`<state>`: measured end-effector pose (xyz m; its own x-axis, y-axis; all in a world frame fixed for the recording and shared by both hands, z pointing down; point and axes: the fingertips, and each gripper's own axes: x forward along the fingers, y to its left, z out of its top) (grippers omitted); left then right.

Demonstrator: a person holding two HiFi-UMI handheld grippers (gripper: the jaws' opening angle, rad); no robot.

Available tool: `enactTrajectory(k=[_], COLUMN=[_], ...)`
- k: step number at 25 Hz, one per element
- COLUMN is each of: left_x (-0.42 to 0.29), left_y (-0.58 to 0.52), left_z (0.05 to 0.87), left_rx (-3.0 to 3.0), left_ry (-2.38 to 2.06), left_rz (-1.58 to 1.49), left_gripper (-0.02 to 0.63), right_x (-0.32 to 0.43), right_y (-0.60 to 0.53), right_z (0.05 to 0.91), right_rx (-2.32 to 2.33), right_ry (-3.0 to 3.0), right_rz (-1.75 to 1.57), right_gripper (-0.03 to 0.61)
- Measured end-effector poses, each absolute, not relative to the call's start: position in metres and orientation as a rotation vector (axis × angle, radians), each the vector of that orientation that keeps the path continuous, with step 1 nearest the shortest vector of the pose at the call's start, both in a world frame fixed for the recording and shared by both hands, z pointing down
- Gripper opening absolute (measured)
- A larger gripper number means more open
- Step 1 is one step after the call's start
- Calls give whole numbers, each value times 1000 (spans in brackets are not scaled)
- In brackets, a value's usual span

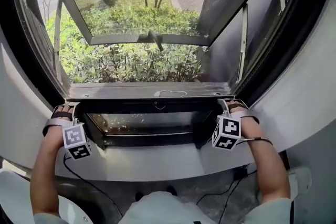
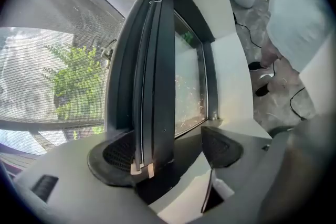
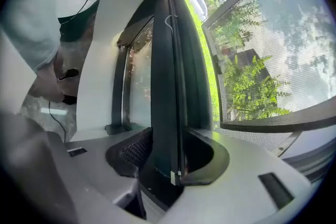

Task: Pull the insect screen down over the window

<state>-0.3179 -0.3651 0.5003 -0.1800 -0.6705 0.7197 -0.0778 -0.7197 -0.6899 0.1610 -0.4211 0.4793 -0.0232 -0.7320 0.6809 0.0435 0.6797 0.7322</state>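
a green garden [image 1: 131,63] shows outside. the right gripper [image 3: 169,157] is clamped on the screen bar [image 3: 165,86], one pad on each side. the left gripper [image 2: 168,152] has its jaws apart: the bar runs between them, against one pad, clear of the other. i think the left must close first, then both pull down evenly, so the bar keeps level to the sill [image 1: 131,162].

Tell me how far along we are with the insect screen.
Mostly done: the mesh spans the opening, and the screen's bottom bar sits low, just above the fixed lower pane. In hand: the right gripper has its jaws clamped on one end of the bar; the left gripper straddles the other end, one jaw apart from it. Left: seat the bar fully, which I cannot confirm, then release.
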Motion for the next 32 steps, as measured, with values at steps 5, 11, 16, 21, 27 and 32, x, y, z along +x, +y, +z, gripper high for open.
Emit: enactTrajectory(k=[5, 11, 16, 21, 27, 32], left_x=[-320, -324, -324, -322, -319, -315], left_y=[-367, -376, -391, -397, -398, -391], left_z=[501, 510, 513, 508, 504, 499], left_rx=[-1635, -1475, -1280, -1268, -1304, -1345], left_ry=[900, 1021, 1217, 1295, 1296, 1330], left_rz=[-1957, -1890, -1711, -1631, -1604, -1576], left_gripper=[402, 401, 409, 408, 407, 407], right_x=[158, 158, 159, 158, 159, 155], right_y=[-423, -430, -438, -442, -439, -431], right_z=[479, 486, 487, 485, 481, 471], right_rx=[733, 860, 964, 1012, 992, 1018], right_ry=[-1476, -1417, -1346, -1336, -1363, -1404], right_rz=[-771, -904, -1057, -1124, -1060, -1013], right_gripper=[170, 172, 193, 193, 193, 193])
